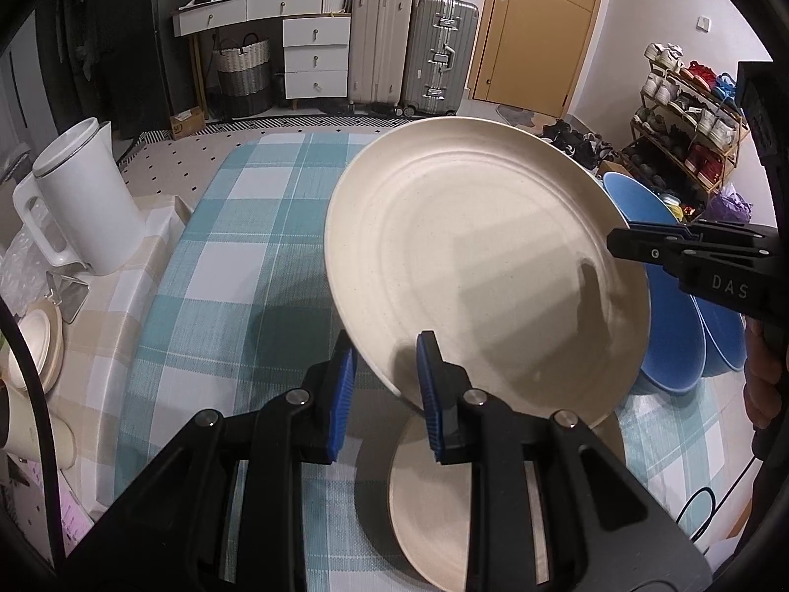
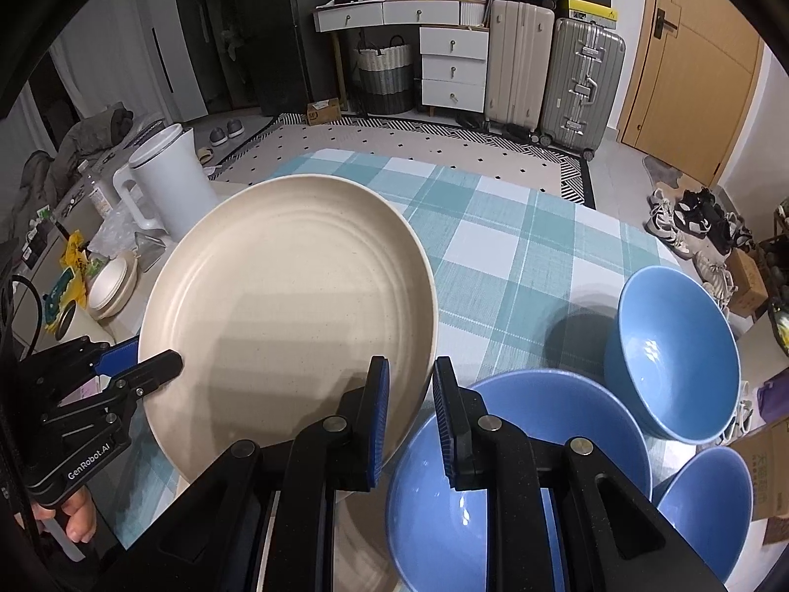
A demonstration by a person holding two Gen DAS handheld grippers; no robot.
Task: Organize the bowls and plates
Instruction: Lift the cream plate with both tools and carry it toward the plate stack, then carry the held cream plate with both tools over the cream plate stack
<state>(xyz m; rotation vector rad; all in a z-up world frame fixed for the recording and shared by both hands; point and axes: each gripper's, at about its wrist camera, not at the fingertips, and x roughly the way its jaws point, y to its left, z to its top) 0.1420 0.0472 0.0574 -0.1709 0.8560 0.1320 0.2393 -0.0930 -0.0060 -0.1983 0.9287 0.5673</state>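
Cream plate [image 1: 488, 266] is held tilted above the checked tablecloth [image 1: 222, 266], over a second plate [image 1: 429, 508]. Left gripper [image 1: 387, 394] and right gripper [image 2: 409, 419], both angled downward, clamp opposite rim edges.

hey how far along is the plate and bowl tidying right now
Done: little that shows; another cream plate lies on the checked cloth, perhaps the start of a stack. In hand: the left gripper and right gripper each clamp an edge of the large cream plate, held tilted above the table. Left: setting it down, and the three blue bowls still sit apart, unstacked.
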